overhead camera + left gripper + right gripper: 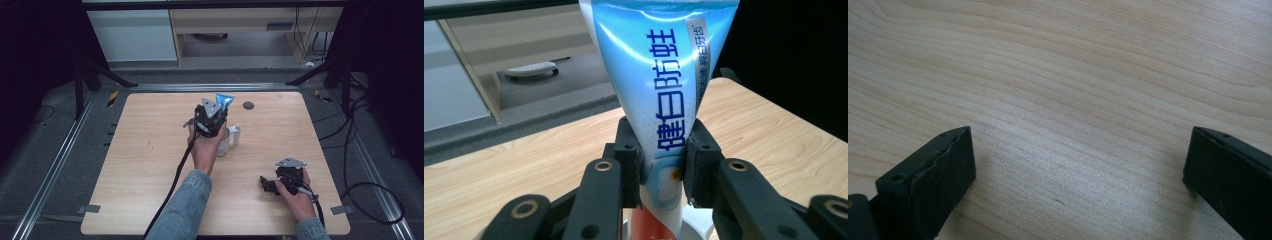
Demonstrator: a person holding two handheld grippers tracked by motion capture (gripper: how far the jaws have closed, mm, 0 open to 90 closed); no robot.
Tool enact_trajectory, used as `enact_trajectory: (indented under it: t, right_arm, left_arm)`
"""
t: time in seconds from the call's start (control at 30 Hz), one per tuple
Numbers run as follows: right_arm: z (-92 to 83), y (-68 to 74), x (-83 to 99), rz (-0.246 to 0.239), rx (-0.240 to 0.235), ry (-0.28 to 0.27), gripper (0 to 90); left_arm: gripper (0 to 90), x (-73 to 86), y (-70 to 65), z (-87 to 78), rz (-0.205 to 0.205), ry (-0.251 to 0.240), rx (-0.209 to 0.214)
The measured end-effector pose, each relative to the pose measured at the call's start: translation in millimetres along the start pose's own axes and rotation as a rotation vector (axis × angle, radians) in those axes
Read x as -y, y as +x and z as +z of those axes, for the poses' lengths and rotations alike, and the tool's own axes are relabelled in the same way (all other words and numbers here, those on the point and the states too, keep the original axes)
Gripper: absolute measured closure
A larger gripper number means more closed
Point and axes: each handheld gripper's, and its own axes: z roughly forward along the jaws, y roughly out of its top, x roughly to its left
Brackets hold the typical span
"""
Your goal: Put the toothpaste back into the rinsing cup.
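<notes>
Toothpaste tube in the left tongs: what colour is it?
Light blue toothpaste tube with dark blue lettering and a red band low down; clearest in the left gripper view.

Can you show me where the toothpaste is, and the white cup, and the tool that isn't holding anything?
toothpaste tube [659, 95], left gripper view, on the blue printed front.
white cup [224, 145], high view, on its side wall below the hand.
right tool [1073, 185], right gripper view, midway between its two open black jaws.

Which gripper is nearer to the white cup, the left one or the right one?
Left. The left gripper is directly above the white cup, holding a toothpaste tube. The right gripper rests apart, nearer the person.
</notes>
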Motion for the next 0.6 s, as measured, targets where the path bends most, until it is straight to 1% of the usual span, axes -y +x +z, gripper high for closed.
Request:
enact_trajectory:
  t: [0.33,0.6]
  right_arm:
    - [0.0,0.0,0.0,0.000,0.000,0.000,0.5]
    - [0.1,-0.1,0.0,-0.002,0.000,0.000,0.5]
  left_arm:
    - [72.0,9.3,3.2,4.9,0.001,0.034,-0.003]
    - [72.0,12.6,4.2,7.1,-0.001,0.053,0.000]
